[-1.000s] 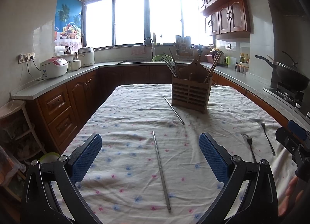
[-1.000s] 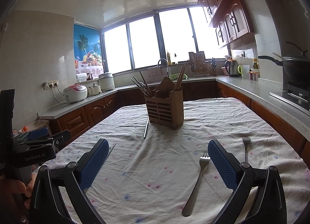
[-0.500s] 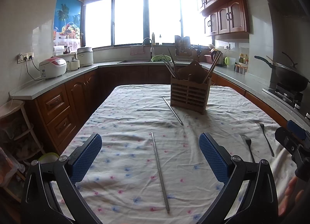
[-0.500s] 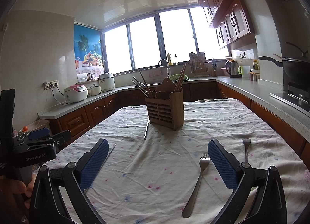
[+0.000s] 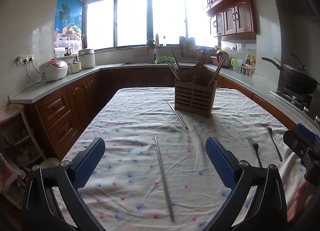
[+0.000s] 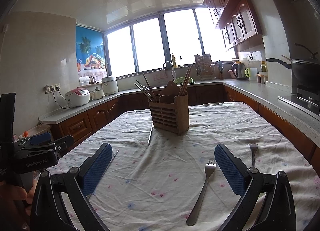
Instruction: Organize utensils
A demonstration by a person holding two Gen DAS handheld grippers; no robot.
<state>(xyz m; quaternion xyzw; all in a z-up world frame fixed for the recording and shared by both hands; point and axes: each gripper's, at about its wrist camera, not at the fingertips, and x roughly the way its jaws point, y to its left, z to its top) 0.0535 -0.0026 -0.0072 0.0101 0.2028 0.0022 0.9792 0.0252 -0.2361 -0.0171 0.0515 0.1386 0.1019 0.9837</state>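
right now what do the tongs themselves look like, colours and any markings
Both are black frames with silver pivot bolts and blue dimpled pads. The left tongs show white "GenRobot.AI" lettering on the body in the right wrist view, plus a blue part on top. The right tongs look the same.

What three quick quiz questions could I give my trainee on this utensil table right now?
1. True or false: the left tongs are shut on the near long metal chopstick.
2. How many steel forks lie loose on the floral white tablecloth?
3. Multiple choice: the far metal chopstick lies (A) inside the slatted wooden utensil holder, (B) on the cloth beside the holder, (C) on the counter.

Key
1. False: both pairs of tongs, the right tongs too, are open and hold nothing.
2. Two: the nearer fork and the farther fork.
3. B.
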